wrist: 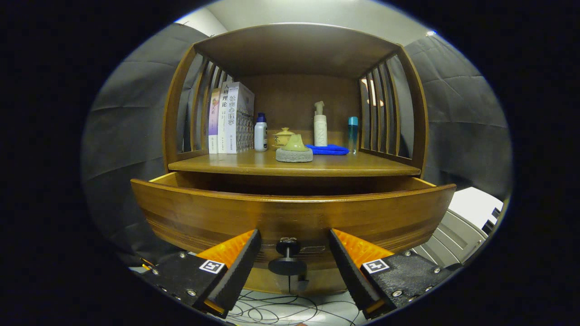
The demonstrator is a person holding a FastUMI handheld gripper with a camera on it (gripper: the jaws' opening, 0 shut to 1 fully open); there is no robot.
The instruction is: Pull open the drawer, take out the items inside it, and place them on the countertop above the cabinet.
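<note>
The wooden drawer (290, 213) stood pulled partly out beneath the cabinet's table (294, 165), its dark round knob (287, 258) between the gripper (294, 256)'s released jaws, touching neither. Books (229, 117), bottles (320, 124) and a blue cloth (328, 149) sat above.

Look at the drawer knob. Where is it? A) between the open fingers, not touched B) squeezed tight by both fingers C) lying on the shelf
A: the knob on the pulled-out drawer sits between the spread fingers of the hand-held gripper, with gaps on both sides.
</note>
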